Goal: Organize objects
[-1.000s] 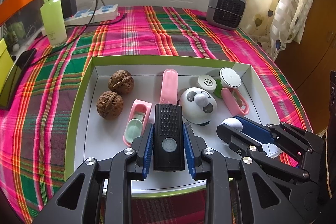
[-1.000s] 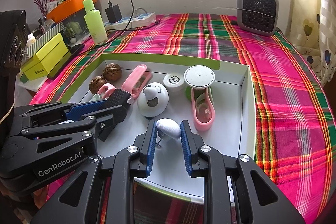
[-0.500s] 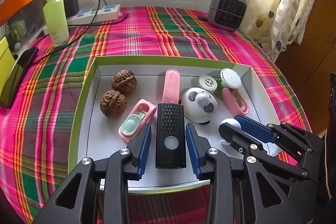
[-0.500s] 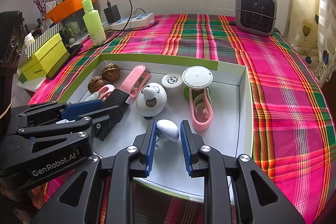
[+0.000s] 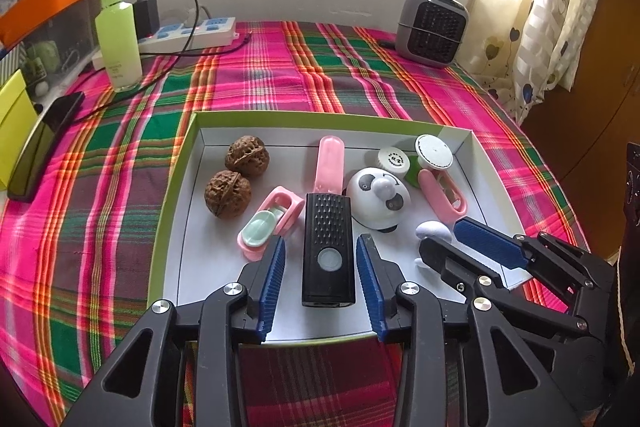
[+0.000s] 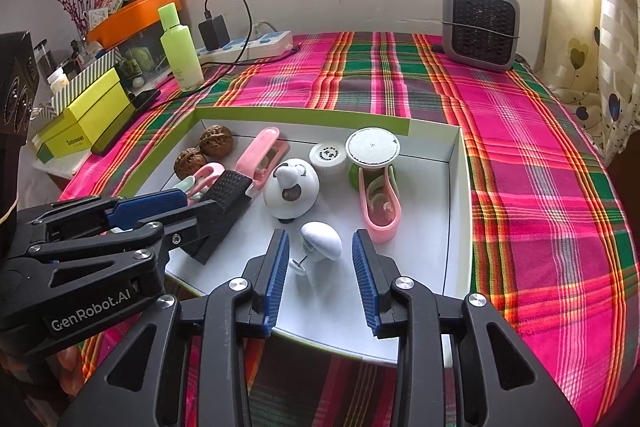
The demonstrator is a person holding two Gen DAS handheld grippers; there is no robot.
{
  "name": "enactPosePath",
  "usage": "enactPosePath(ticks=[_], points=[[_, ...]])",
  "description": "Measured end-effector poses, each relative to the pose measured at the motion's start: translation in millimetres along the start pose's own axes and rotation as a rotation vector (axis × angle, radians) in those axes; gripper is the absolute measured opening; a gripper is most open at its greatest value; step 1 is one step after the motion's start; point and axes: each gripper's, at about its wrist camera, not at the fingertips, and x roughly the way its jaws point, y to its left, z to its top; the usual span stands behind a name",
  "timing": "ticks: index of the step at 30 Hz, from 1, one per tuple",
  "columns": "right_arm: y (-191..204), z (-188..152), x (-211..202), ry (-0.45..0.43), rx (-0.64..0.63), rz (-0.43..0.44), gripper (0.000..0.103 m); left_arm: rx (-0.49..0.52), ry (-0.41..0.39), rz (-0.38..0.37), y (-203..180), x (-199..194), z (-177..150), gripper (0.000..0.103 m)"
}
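Both claws just opened, now narrow-open: left claw (image 5: 321,281) straddles black remote (image 5: 329,251) lengthwise, right claw (image 6: 320,277) straddles white knob (image 6: 322,239)

I read only "GenRobot.AI" in white on the black body of the left gripper (image 6: 196,205); print on the yellow-green box (image 6: 86,125) is illegible.

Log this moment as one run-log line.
left gripper: jaws just opened, black light released | right gripper: jaws just opened, white mushroom piece released | both in tray
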Motion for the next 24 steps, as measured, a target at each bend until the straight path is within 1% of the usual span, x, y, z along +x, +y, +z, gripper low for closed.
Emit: enactPosePath(ticks=[2, 5, 8, 20, 24], points=[[1, -1, -2, -0.002, 0.001, -0.002, 0.035, 0.008, -0.011, 0.013, -1, -4, -2, 0.036], [4, -2, -6, -0.008, -0.003, -0.002, 0.035, 0.007, -0.026, 0.014, -1, -11, -3, 0.036], [7, -4, -13, -0.021, -0.010, -0.004, 0.035, 0.015, -0.056, 0.034, -1, -20, -5, 0.036], [19, -13, -33, -0.054, -0.012, -0.026, 0.035, 0.004, -0.091, 0.036, 2, -44, -21, 0.037], [22, -17, -39, -0.066, -0.006, -0.027, 0.035, 0.007, -0.112, 0.055, 2, -53, -28, 0.037]])
